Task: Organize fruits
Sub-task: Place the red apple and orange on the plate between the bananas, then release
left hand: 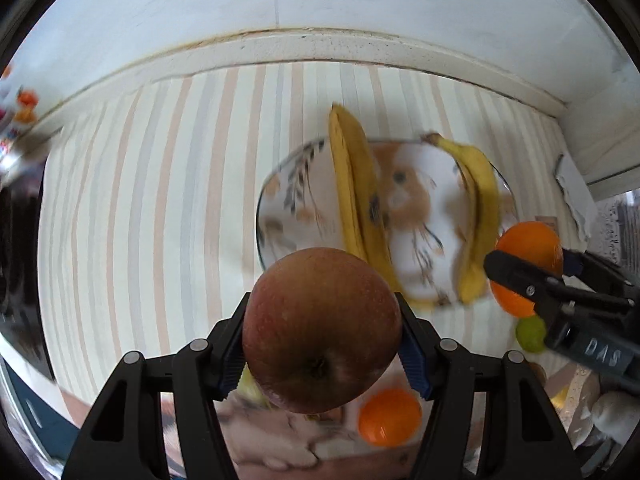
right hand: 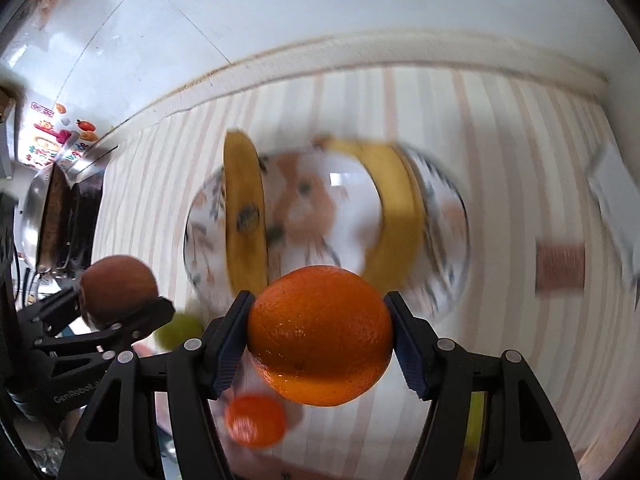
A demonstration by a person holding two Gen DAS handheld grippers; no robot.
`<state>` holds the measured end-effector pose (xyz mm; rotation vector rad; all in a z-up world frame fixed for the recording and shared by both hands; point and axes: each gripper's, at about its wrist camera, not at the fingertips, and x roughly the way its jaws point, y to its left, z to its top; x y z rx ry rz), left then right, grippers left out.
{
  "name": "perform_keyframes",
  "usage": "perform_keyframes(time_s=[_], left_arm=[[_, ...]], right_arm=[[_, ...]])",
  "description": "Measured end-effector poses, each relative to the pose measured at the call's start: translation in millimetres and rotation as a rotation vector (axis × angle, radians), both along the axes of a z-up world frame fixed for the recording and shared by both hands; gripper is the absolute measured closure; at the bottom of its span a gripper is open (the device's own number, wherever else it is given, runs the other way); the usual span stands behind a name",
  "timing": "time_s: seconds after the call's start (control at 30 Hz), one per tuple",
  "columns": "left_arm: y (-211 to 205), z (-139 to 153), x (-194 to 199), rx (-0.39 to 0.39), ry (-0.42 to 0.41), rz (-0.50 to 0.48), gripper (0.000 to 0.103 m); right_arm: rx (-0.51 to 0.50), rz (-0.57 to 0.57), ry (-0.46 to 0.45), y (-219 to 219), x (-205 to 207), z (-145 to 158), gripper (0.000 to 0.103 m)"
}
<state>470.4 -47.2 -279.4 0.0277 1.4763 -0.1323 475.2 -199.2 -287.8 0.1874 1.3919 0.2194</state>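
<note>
Between left hand-held gripper pads: apple.

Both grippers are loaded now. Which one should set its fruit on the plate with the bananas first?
Probably the left. The left gripper holds the apple right at the plate's near rim, beside bare plate left of the bananas. The right gripper and its orange sit off the plate's right edge.

Both wrist cams steeply downward, shared plate view.
</note>
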Motion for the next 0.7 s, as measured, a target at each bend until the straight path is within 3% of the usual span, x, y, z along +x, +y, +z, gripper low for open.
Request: perform_keyframes(time_s=[0.17, 0.43, 0.7], left_arm=[[-0.8, -18.2, 48.3, 0.064, 0.037, -0.047, 0.041], [-6.6, -41.7, 78.9, 0.109, 0.088, -0.095, 0.041], [5.0, -60.5, 87.5, 0.052, 0.151, -0.052, 0.04]], right_arm=[[-0.024, 0.006, 0.051, 2.6, 43.5, -18.2, 0.035], [-0.043, 0.005, 0.147, 12.7, 73.6, -56.5, 0.035], [-0.016, -0.033, 0.187, 14.0, 81.8, -78.7, 0.032]])
